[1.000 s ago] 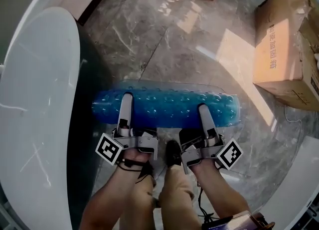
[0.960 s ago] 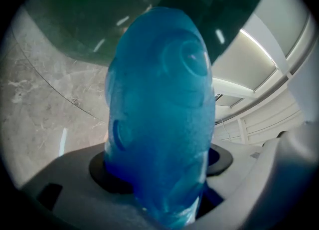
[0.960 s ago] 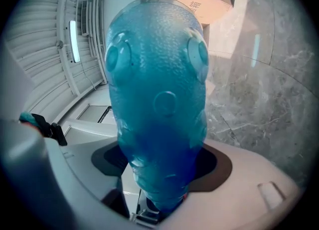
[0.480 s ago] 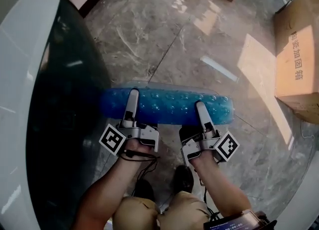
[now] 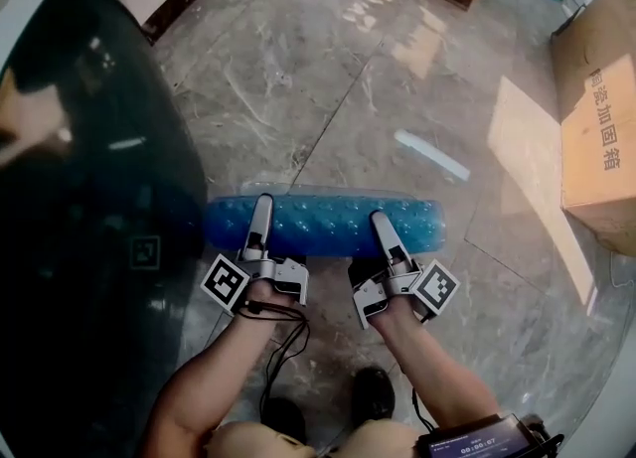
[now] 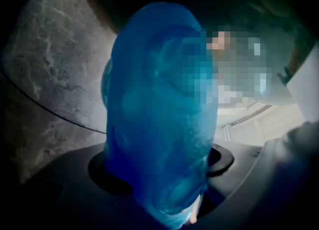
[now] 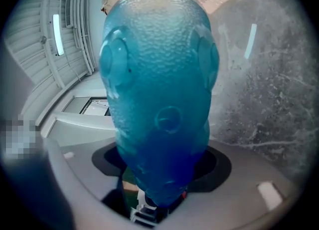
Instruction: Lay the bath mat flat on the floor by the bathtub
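Rolled blue bath mat (image 5: pixel 328 225) being held in both grippers beside the bathtub (image 5: pixel 109 178).
Grey marble floor (image 5: pixel 298 78) is stretching from the dark tub at left to cardboard boxes (image 5: pixel 596 138) at right. The roll's long axis is running left to right, its left end nearing the tub. The left gripper (image 5: pixel 261 206) is pressing the roll while its jaws are opening; the right gripper (image 5: pixel 381 223) is clamping it.
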Demonstrator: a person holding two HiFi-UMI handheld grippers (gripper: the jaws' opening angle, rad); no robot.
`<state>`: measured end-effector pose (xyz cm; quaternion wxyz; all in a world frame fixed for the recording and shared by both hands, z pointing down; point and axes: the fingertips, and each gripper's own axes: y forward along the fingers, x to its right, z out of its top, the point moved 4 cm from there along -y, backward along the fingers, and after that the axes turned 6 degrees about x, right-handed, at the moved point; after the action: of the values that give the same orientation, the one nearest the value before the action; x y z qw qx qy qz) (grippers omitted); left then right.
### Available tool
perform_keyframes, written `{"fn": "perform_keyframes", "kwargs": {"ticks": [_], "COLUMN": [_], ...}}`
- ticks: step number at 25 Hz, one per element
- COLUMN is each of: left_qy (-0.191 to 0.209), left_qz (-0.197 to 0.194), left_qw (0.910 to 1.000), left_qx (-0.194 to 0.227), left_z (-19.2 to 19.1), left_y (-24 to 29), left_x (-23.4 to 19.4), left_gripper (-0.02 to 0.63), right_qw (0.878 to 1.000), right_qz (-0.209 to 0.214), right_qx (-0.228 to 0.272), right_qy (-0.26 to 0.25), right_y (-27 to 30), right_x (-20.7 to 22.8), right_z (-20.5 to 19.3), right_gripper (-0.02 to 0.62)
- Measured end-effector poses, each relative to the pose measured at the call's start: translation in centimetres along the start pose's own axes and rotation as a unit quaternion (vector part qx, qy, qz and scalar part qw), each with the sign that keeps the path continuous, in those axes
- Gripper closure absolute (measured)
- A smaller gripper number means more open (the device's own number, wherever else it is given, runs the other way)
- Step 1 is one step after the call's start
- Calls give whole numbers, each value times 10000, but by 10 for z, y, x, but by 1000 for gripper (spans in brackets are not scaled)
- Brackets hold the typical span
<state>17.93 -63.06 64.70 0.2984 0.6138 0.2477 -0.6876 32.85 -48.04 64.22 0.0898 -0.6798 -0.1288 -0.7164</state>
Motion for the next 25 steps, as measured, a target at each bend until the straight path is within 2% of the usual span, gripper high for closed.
{"fn": "perform_keyframes", "kwargs": {"ticks": [4,7,9,11,14,17,19,21,23,25], "left_qy": [35,138,205,274,290,80,-159,-223,-122,29], "left_qz": [190,216,370,560,821,1219,1479,1662,1725,1677], "left_qw": [9997,9996,9991,9979,9944,9866,9836,9820,9804,9793], "left_qx": [128,101,20,-152,-591,-1080,-1024,-869,-941,-1132], "left_z": [13,17,16,15,9,-2,-5,-3,1,4], "left_y": [-8,-7,-6,-6,-13,-31,-47,-55,-52,-47], "left_x": [-32,-35,-34,-32,-31,-33,-39,-45,-47,-47], "left_gripper": [242,239,217,164,137,155,159,227,236,236], "right_qw": [9995,9992,9980,9966,9960,9958,9960,9968,9978,9961], "right_qz": [-305,-359,-467,-515,-463,-439,-456,-492,-594,-859], "right_qx": [1,63,231,418,603,707,723,623,280,-211], "right_qy": [22,160,369,491,464,369,264,136,-46,-13], "right_y": [2,4,1,-2,-5,-7,-6,-5,-9,-23], "right_x": [35,43,50,56,57,56,55,54,51,50], "right_z": [-7,-10,-12,-12,-13,-13,-14,-16,-19,-28], "right_gripper": [259,259,261,281,282,288,289,287,247,184]}}
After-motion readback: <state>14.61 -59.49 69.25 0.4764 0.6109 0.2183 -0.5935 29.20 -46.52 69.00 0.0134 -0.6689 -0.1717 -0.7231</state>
